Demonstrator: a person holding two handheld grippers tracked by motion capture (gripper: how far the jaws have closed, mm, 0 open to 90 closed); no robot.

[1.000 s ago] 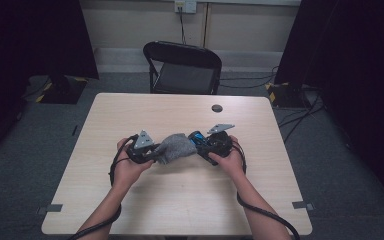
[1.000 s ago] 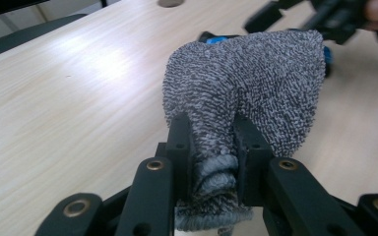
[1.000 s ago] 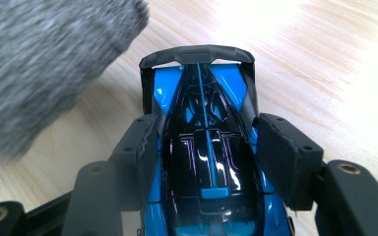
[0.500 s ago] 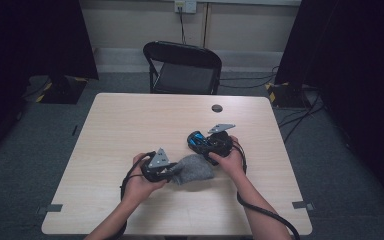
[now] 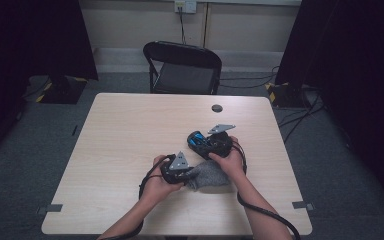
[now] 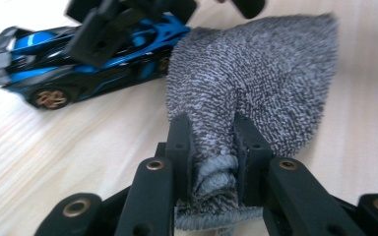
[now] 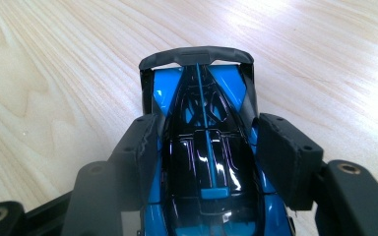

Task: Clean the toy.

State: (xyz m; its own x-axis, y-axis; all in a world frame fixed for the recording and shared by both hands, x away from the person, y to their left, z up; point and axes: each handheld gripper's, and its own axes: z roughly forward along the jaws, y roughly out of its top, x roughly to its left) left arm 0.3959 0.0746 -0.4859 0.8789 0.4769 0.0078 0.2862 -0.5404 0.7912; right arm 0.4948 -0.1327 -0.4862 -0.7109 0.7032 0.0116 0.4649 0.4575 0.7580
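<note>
Since the earlier frame, the left hand-held gripper (image 5: 192, 172) has drawn the grey cloth (image 5: 211, 176) toward the person's edge of the worktop (image 5: 130, 130), while the right hand-held gripper (image 5: 200, 142) has kept its place. Its jaws clamp the blue toy car (image 7: 204, 162) by the flanks, probably to steady it for wiping. The car's long axis runs straight out along those jaws, spoiler farthest from the hand. The left jaws are pinched shut on a bunched fold of cloth (image 6: 256, 83), which trails forward beside the car (image 6: 83, 59).
</note>
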